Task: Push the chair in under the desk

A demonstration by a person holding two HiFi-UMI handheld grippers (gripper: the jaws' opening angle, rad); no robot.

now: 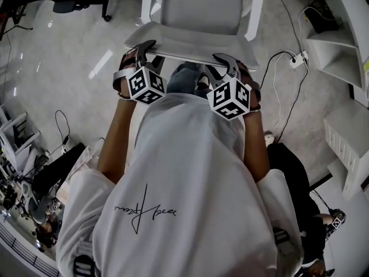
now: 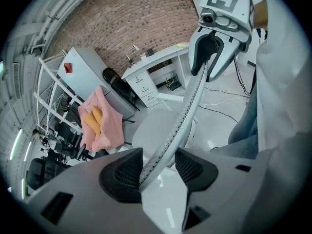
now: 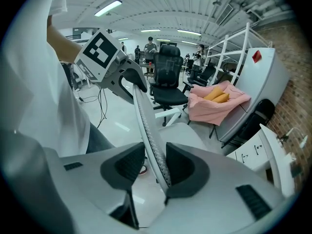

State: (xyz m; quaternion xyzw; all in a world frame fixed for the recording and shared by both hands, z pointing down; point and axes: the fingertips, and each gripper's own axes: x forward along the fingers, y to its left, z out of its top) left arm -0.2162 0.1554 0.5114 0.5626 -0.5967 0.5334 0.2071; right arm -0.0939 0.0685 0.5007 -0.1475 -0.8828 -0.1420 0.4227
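The chair (image 1: 196, 10) stands on the floor directly ahead of me, its back towards me and its seat pointing away. The top rim of the back (image 1: 187, 49) runs left to right across my reach.

On the left, my left hand-held gripper (image 2: 158, 168) straddles that rim. Its jaws stand wide. The rim leans on one pad and leaves a clear gap to the other, so I read this as hooked over the rim rather than clamped.

On the right, my right hand-held gripper (image 3: 156, 168) sits the same way further along the rim, jaws apart. The rim lies against one pad and is free of the other.

Neither hand is nearer, as both meet the rim at about the same depth, one on each side of its middle. The push therefore goes straight away from me, square to the rim's long axis.

The white bench (image 2: 146, 84) shows only in the gripper views, beyond the seat near the brick wall. From the head view it is cut off, so I can't judge the gap left to close. The chair's base and wheels are hidden under the seat. Cables (image 1: 279, 91) trail over the floor to the right and could snag a wheel.
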